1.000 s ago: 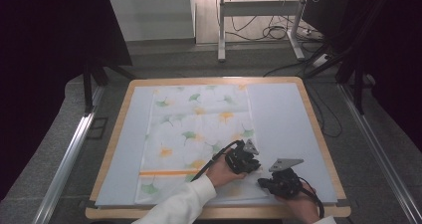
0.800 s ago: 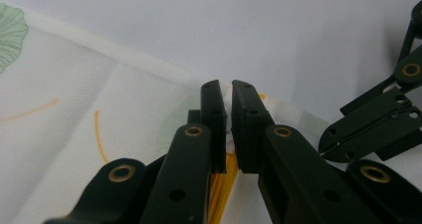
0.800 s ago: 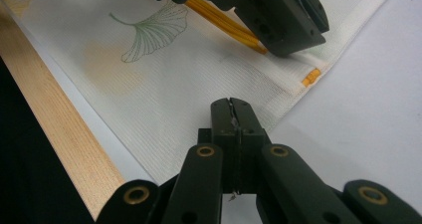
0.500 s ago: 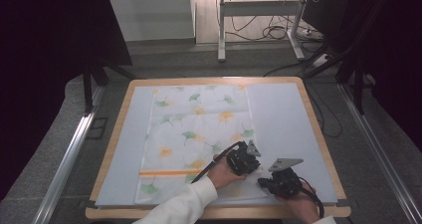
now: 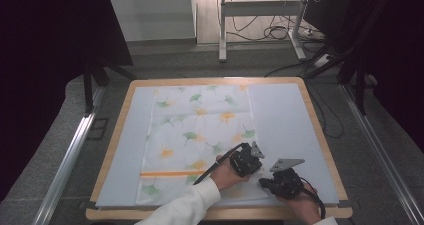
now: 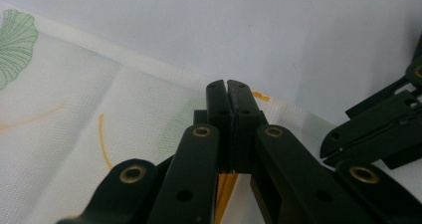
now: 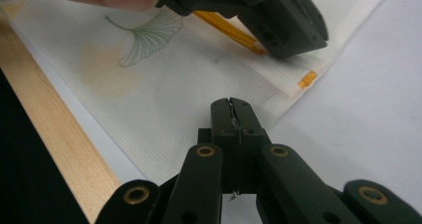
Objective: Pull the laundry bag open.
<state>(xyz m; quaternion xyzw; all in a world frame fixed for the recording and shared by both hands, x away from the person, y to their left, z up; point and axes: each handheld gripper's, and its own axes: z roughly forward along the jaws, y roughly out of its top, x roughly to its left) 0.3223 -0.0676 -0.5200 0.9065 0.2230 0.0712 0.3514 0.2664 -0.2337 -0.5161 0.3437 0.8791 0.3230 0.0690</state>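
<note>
Both grippers sit low at the near right part of the cloth, close together. Left gripper (image 5: 248,157) has its jaws pressed flat against each other in its own view, tips down on the white cloth (image 5: 200,135) near its right edge; an orange strip of the fabric shows under the jaws, but I cannot tell for sure whether a fold is pinched between them. Right gripper (image 5: 270,181) is just beside it, a little nearer the person, and its jaws are likewise clenched together, with what looks like a thin edge of cloth caught in the seam between them at the fabric's near right corner. From the right gripper view the left gripper (image 7: 278,20) lies across the top, pressing down on the cloth (image 7: 164,79) beside a small orange tag at the corner, and a green fan-shaped leaf print lies just to its left. The cloth itself, printed with green leaves and yellow-orange blooms, lies spread flat over the pale blue surface (image 5: 290,120), its long side running away from the person, inside a light wooden frame (image 5: 320,135). A white sleeve (image 5: 185,207) comes in from the bottom.
</note>
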